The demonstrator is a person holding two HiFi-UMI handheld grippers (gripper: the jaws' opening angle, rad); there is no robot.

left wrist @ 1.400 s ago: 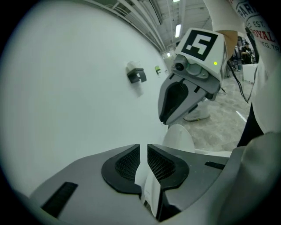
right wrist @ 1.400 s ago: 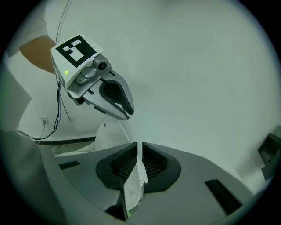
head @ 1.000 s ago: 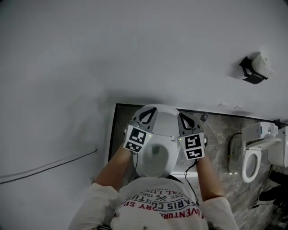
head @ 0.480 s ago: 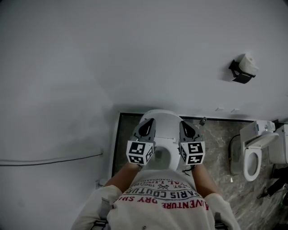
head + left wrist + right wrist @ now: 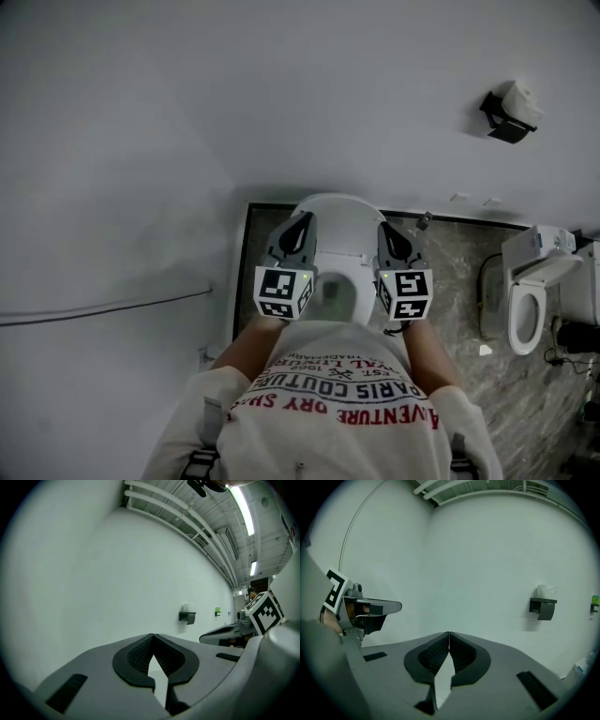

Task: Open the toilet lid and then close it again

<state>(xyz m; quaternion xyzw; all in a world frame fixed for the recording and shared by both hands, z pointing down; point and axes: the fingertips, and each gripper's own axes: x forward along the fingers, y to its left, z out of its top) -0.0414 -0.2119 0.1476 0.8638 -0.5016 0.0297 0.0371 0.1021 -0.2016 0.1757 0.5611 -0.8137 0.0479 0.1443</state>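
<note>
white: two toilets, near toilet [image 5: 330,223] and far toilet [image 5: 514,328]; two grippers, left gripper [image 5: 302,223] and right gripper [image 5: 385,230], both closed, empty; one paper holder [image 5: 509,112]; marbled floor [image 5: 450,272], white wall [image 5: 281,94].

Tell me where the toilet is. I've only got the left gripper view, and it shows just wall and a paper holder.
Observer: In the head view the toilet sits directly below, between the left gripper and the right gripper. Its bowl is uncovered, so the lid is up.
Operator: Is the right gripper holding anything?
Observer: No. The right gripper view shows its jaws together with nothing between them.
Operator: Anything else close by?
Observer: A second toilet stands off to the person's right on the marbled floor.
</note>
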